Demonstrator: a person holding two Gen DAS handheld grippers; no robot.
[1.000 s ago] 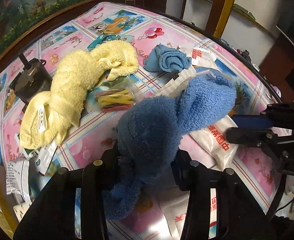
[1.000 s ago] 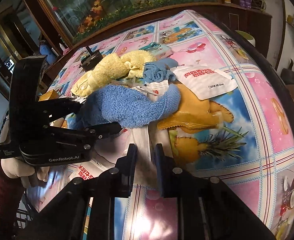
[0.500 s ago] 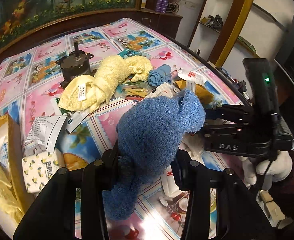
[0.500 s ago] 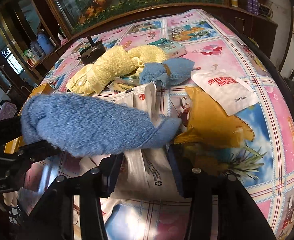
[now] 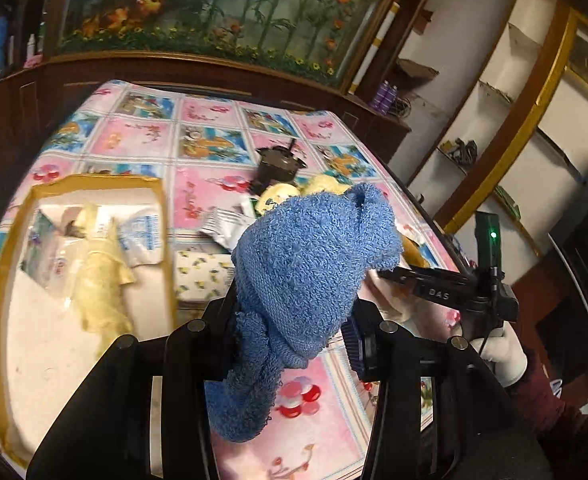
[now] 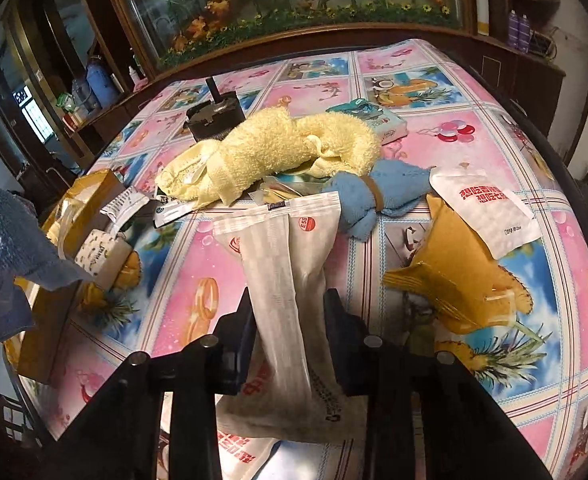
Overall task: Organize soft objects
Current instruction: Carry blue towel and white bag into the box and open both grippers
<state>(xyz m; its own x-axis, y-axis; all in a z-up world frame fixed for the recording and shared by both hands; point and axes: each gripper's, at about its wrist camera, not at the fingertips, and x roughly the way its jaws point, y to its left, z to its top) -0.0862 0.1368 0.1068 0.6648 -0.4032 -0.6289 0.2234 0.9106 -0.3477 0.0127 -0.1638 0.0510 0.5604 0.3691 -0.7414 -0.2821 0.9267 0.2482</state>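
Left gripper (image 5: 290, 320): clamped on blue towel (image 5: 309, 264).
Right gripper (image 6: 290, 324): closing around white packet (image 6: 290, 264), pads apart.
Nearby: yellow towel (image 6: 270, 152), open box (image 5: 10, 216).

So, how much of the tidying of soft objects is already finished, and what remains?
Done: a pale yellow cloth lies in the cardboard box. In hand: the left gripper holds the dark blue towel; the right gripper is closing around a white packet. Left: the yellow towel and the light blue towel on the table.
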